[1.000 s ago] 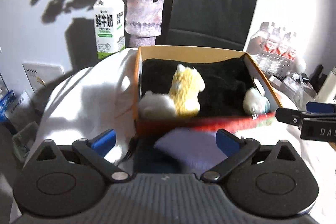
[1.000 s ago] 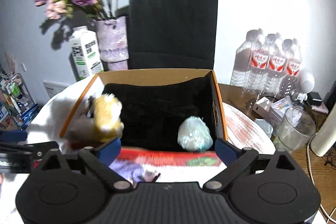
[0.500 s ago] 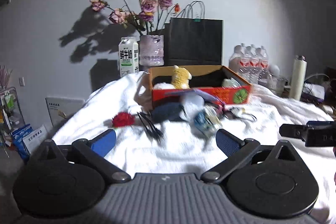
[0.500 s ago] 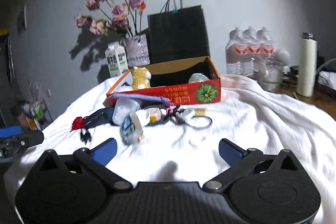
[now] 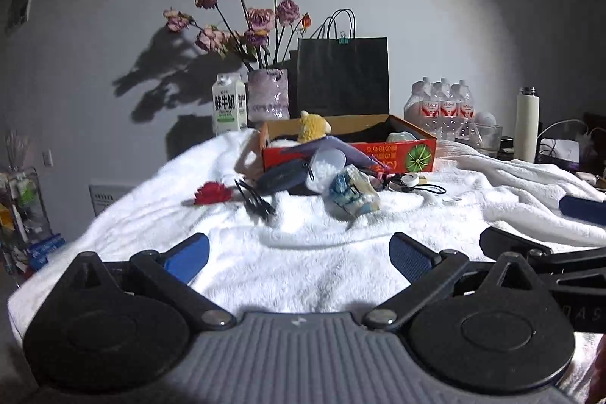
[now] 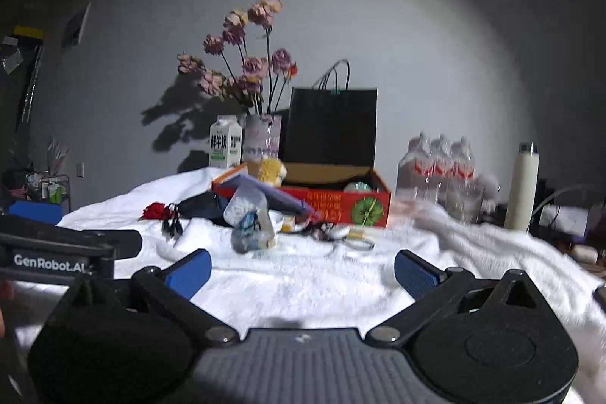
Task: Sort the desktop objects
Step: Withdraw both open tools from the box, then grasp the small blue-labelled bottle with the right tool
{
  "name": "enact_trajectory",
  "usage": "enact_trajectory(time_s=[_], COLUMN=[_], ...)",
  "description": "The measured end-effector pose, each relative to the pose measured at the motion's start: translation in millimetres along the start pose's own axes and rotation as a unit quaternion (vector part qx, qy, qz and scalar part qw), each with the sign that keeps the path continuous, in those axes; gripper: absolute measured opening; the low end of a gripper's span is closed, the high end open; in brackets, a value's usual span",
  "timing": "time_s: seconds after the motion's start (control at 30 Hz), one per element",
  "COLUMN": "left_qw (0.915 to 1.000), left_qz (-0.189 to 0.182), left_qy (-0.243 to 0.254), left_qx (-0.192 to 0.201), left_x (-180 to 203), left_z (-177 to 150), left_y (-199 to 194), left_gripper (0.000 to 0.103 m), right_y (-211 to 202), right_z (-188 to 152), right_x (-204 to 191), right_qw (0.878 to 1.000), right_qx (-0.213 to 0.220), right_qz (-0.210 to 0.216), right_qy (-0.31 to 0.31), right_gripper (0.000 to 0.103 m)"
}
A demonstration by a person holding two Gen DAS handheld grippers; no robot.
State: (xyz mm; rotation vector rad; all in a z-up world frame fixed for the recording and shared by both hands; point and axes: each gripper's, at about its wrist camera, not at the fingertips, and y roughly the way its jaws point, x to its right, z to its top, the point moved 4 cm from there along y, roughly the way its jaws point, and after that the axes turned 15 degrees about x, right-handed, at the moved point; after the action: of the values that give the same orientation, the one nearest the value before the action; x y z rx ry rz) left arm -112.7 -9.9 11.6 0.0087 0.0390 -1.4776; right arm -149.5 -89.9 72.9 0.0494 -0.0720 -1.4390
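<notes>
A red cardboard box [image 5: 378,154] stands on the white towel-covered table [image 5: 303,252], with a yellow plush [image 5: 312,129] and a pale ball [image 5: 401,137] inside; the box also shows in the right wrist view [image 6: 341,211]. In front of it lie a red flower [image 5: 212,194], black cables [image 5: 257,201], a dark pouch [image 5: 280,177], a clear bag [image 5: 352,194] and small items on cords [image 5: 413,182]. My left gripper [image 5: 299,254] is open and empty near the table's front edge. My right gripper [image 6: 303,271] is open and empty, beside it.
Behind the box stand a milk carton [image 5: 228,108], a vase of flowers [image 5: 267,97] and a black paper bag [image 5: 342,76]. Water bottles [image 5: 443,108], a glass [image 5: 488,137] and a white flask [image 5: 526,125] stand at the right. A shelf [image 5: 22,214] is at the far left.
Both grippers have pulled far back from the box to the table's front edge. The items before the box came into view. Both stay open.
</notes>
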Motion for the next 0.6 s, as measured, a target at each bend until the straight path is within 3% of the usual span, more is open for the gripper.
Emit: enact_trajectory(time_s=[0.23, 0.33, 0.6], left_qw=[0.9997, 0.9996, 0.9988], left_qz=[0.004, 0.008, 0.008], left_qy=[-0.004, -0.005, -0.018], left_qx=[-0.023, -0.028, -0.046], left_x=[-3, -5, -13], left_z=[-12, -14, -16], left_y=[5, 8, 24], left_gripper=[0.103, 0.103, 0.103], right_y=[4, 3, 12], right_z=[-10, -11, -9], right_x=[-2, -2, 4], right_qw=[0.999, 1.0, 0.999], right_qx=[-0.026, -0.024, -0.023], right_qz=[-0.018, -0.003, 0.012], right_qy=[-0.026, -0.011, 0.037], right_gripper=[0.102, 0.098, 0.099])
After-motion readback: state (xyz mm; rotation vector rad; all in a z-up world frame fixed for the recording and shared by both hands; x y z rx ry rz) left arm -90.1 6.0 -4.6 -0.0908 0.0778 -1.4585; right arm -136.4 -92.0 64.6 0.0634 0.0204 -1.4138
